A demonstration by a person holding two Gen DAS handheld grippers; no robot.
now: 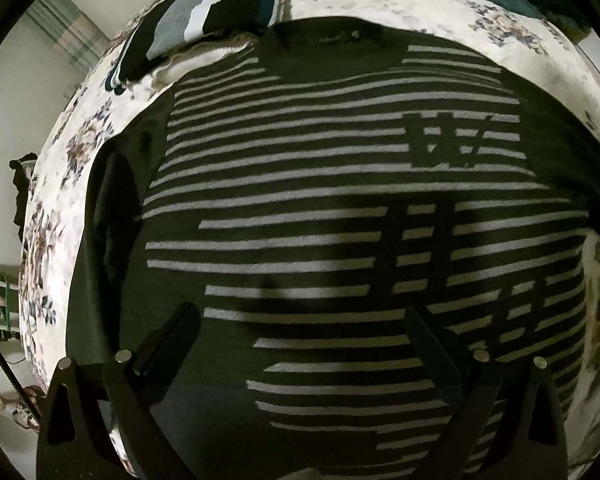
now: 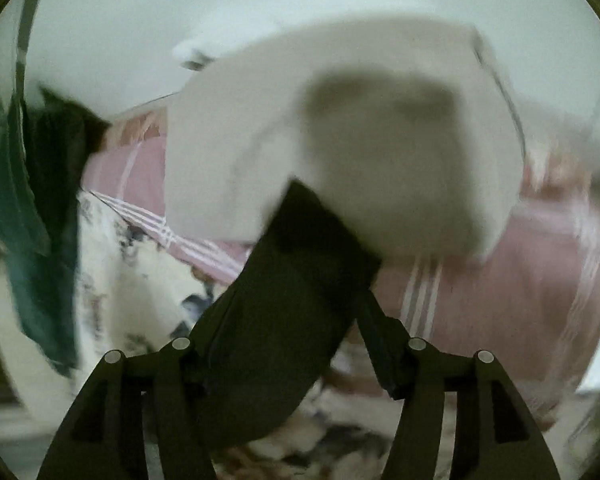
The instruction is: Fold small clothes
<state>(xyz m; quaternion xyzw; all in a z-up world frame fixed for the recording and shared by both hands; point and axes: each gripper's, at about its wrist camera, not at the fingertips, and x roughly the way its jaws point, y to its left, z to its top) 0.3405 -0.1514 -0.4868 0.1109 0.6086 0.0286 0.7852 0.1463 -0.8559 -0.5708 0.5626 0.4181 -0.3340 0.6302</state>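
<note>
two grippers: left gripper [image 1: 300, 344] hung jaws wide, empty, above striped sweater [image 1: 340, 208] on floral bedspread [image 1: 52, 240]; right gripper [image 2: 300, 304] parted, dark cloth [image 2: 284, 300] against its left finger, grip unclear

Sweater [image 1: 340, 208] flat on bedspread [image 1: 420, 4], folded clothes [image 1: 204, 12] behind it, perhaps touching

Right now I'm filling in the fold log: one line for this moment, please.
striped shirt: flat on floral bedspread | left gripper: open above shirt | right gripper: open, dark cloth between, view blurred
</note>
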